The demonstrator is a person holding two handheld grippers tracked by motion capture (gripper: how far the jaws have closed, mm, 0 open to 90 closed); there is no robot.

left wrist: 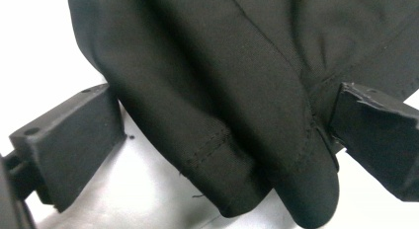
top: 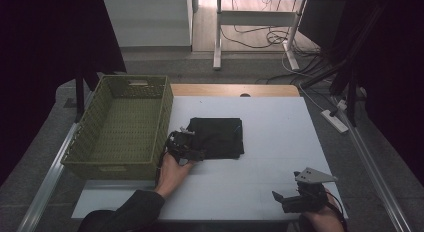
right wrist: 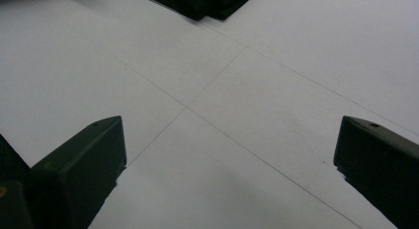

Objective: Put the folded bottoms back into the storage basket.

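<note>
Looking down, I see one folded black cloth on the desk, its corner between my left gripper's open jaws, my right gripper open, one green basket alongside.

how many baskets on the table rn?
1. The green woven plastic basket sits at the table's left edge, left of the folded black cloth that the left gripper reaches into. Nothing shows inside it, though its near wall hides some of the floor.
</note>
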